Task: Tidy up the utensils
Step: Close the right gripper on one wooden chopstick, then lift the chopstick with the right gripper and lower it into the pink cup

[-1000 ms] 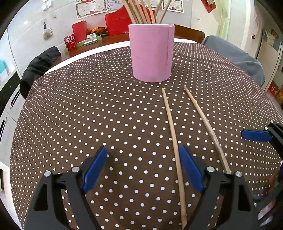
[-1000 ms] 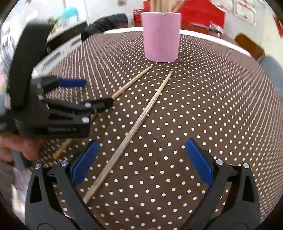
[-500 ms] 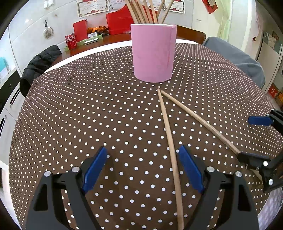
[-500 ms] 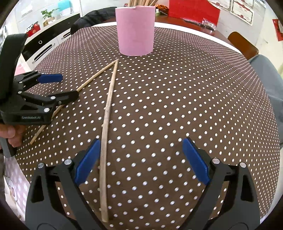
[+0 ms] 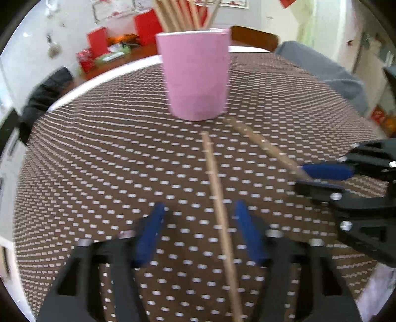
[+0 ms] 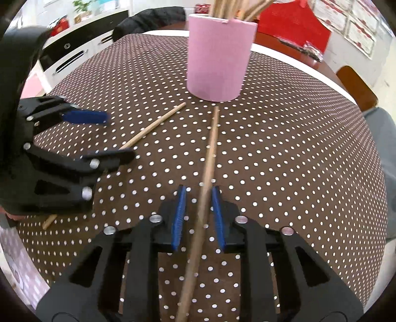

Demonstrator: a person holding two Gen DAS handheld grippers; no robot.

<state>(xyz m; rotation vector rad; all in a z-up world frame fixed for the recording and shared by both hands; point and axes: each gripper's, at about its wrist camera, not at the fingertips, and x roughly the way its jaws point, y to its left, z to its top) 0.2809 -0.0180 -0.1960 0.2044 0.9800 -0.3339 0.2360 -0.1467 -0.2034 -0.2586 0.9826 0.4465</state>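
Chopsticks lie on a dotted tablecloth (image 6: 284,148) before a pink cup (image 6: 219,57). Right gripper (image 6: 198,210) narrowly brackets one chopstick (image 6: 210,158); left gripper (image 5: 198,230), spread, straddles another chopstick (image 5: 217,193).

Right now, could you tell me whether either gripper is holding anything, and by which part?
Nothing yet. The left gripper straddles one chopstick, the right gripper another chopstick, both unclamped.

A brown polka-dot cloth (image 6: 284,153) covers the counter (image 6: 284,55). A black jacket (image 6: 151,18) lies at its far edge. Red boxes (image 6: 297,27) stand behind, near a wooden chair (image 6: 356,84).
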